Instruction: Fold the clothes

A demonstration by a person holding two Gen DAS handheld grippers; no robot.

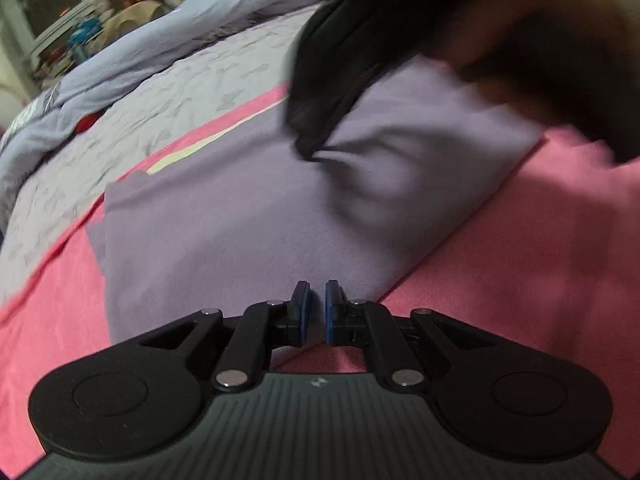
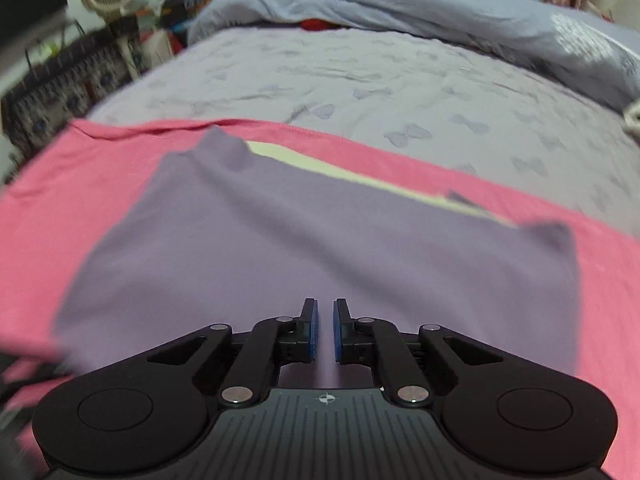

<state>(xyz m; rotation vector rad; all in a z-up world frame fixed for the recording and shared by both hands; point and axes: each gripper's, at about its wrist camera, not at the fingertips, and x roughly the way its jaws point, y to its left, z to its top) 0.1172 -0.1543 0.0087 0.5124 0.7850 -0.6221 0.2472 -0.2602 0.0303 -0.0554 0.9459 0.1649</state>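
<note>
We note the left gripper [image 1: 316, 308], jaws pressed together on nothing, at the folded purple cotton garment's [image 1: 240, 216] near edge. It lies lengthwise across the pink sheet [image 2: 500, 184]. The right gripper [image 2: 325, 330] is likewise closed, empty, over its middle.

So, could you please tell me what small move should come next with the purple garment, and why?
Probably open the left tongs at the purple garment's near edge to pinch it. Both tongs look shut and empty, and the garment lies only partly folded on the pink cloth.
</note>
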